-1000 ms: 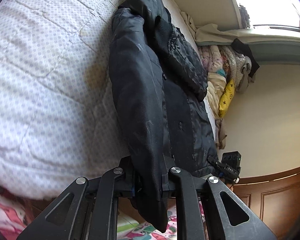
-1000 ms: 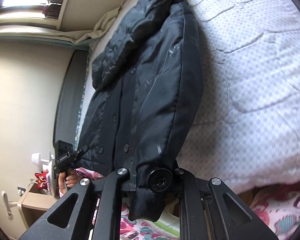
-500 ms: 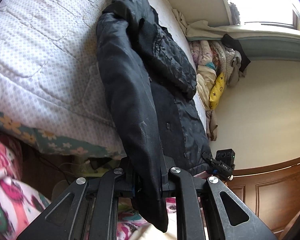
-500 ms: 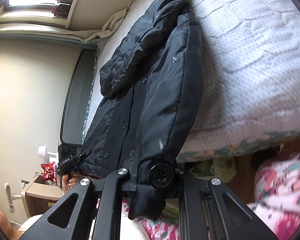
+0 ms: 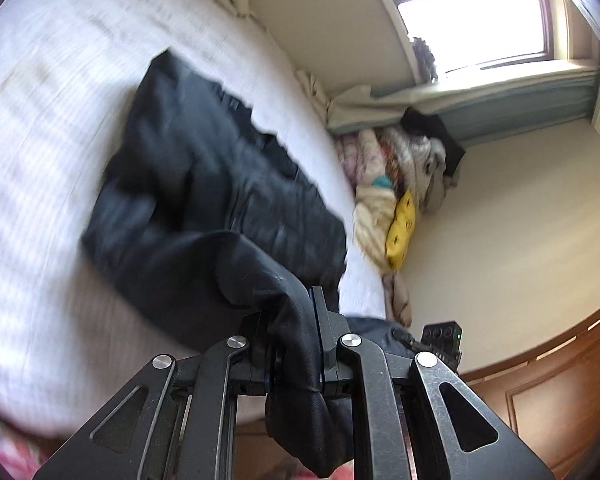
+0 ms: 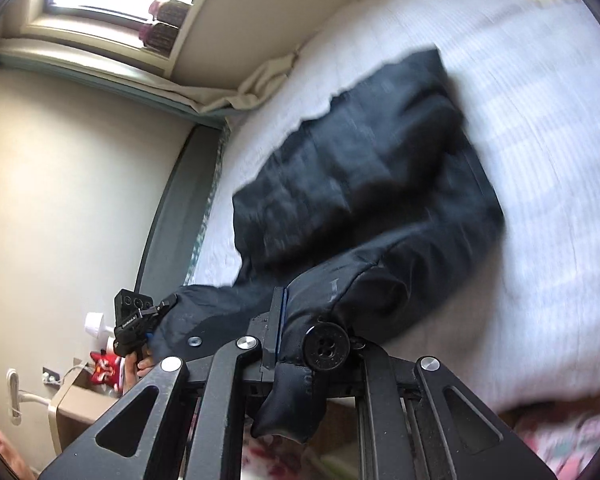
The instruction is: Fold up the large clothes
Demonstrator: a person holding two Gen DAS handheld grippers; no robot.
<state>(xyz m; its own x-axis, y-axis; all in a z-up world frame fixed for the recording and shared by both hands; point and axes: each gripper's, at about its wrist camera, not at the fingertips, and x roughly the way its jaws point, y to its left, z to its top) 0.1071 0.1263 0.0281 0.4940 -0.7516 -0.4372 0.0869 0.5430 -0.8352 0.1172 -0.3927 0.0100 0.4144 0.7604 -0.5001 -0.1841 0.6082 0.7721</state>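
black coat (image 5: pixel 204 184) lies across the white quilted bed (image 5: pixel 40 184), far part flat on the quilt, near hem end lifted off the near edge. left gripper (image 5: pixel 296 356) is clamped on one near corner of the coat, cloth bunched between its jaws with a tail hanging below. right gripper (image 6: pixel 312 344) is pinched tight on the other near corner, right at a big black button (image 6: pixel 326 345), fabric drooping under it. each gripper shows in the other's view, off to the side, with coat hem stretched between them. both views are motion-blurred on the bed and coat.

step in hand looks like the hem-to-collar fold: near end up, then carried over to the far end. to do it well: keep both grips firm, padded fabric is likely slippery and bulky. keep the two corners level and the hem taut so the fold line runs straight across. lift high enough that the hanging tails clear the coat body, carry far, lay down on the collar end, then release. risk: uneven travel skews the fold, or the sleeves bunch underneath. pile of clothes (image 5: pixel 400 184) sits at the far right of the bed, well apart.
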